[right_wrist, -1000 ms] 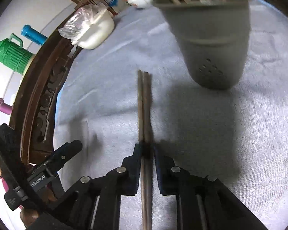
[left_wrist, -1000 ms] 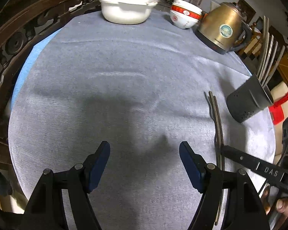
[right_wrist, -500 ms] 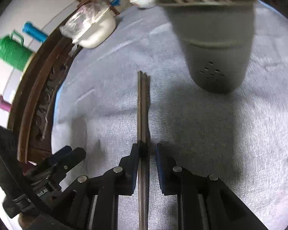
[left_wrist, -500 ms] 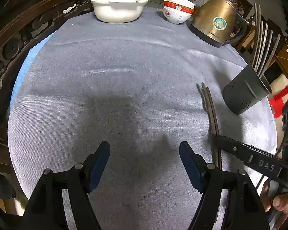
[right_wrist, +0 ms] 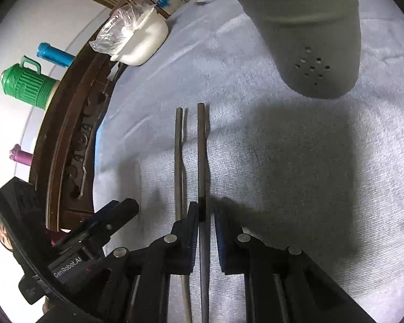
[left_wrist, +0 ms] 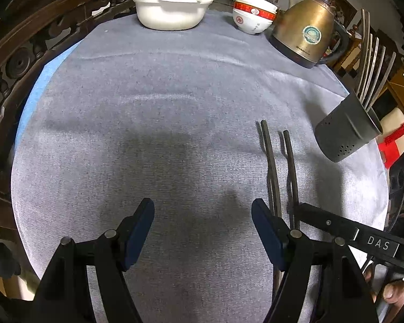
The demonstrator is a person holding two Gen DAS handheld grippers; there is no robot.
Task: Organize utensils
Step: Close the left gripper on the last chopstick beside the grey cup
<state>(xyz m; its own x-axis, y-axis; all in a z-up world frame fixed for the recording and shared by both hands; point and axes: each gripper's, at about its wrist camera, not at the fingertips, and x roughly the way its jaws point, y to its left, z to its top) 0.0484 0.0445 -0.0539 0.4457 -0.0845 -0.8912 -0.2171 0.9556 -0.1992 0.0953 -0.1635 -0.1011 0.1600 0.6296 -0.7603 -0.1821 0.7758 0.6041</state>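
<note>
I see even overhead light, soft shadows ahead of my left gripper (left_wrist: 202, 228), fisheye bending at edges, holder (right_wrist: 307, 35) blurred up close

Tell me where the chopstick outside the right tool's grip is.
In the right wrist view, the loose chopstick lies on the grey cloth just left of the right tool, parallel to the gripped chopstick, its tip toward the grey holder.

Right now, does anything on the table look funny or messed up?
Yes. The two chopsticks have come apart: the right tool has only one chopstick between its fingers, while the other chopstick sits outside them on the grey cloth. The grey utensil holder is upright.
</note>
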